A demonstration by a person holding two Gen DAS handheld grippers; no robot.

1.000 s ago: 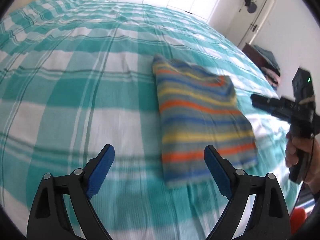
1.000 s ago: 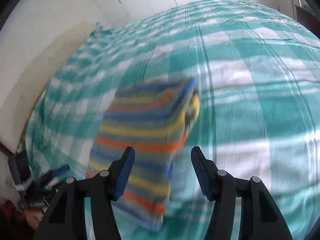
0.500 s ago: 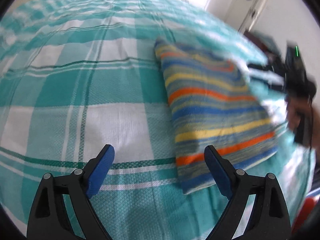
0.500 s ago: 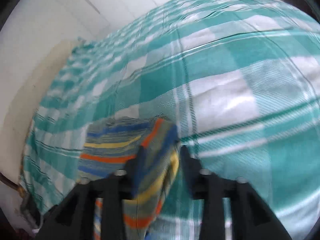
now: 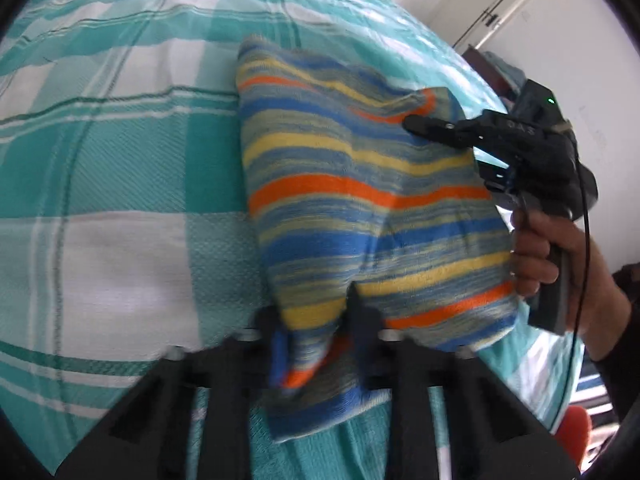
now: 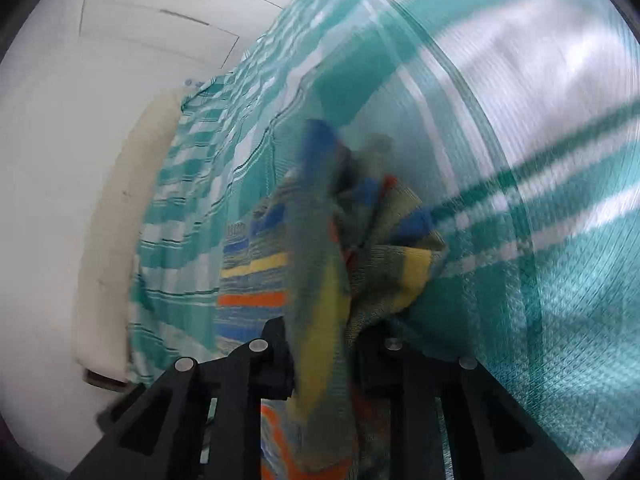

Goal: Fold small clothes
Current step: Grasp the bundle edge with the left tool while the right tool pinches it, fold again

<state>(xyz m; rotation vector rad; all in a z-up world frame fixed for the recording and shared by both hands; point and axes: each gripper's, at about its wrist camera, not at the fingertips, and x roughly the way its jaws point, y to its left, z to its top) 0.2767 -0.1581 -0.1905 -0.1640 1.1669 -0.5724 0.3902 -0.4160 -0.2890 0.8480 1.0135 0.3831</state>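
Observation:
A folded striped garment (image 5: 360, 200), blue, yellow, orange and grey, lies on the teal-and-white checked bedspread (image 5: 120, 160). My left gripper (image 5: 316, 344) is shut on its near edge, the cloth bunched between the jaws. My right gripper (image 5: 416, 124) shows in the left wrist view at the garment's far right corner, held by a hand. In the right wrist view the right gripper (image 6: 324, 344) is shut on a lifted, crumpled corner of the garment (image 6: 372, 264).
The bedspread (image 6: 540, 160) covers the bed all around. A white wall and cream headboard (image 6: 120, 220) are at the left of the right wrist view. A door and dark furniture (image 5: 496, 76) stand beyond the bed's right side.
Both grippers closed on the garment: the left moved in and shut on its near edge, the right shut on the far corner and lifted and tilted it.

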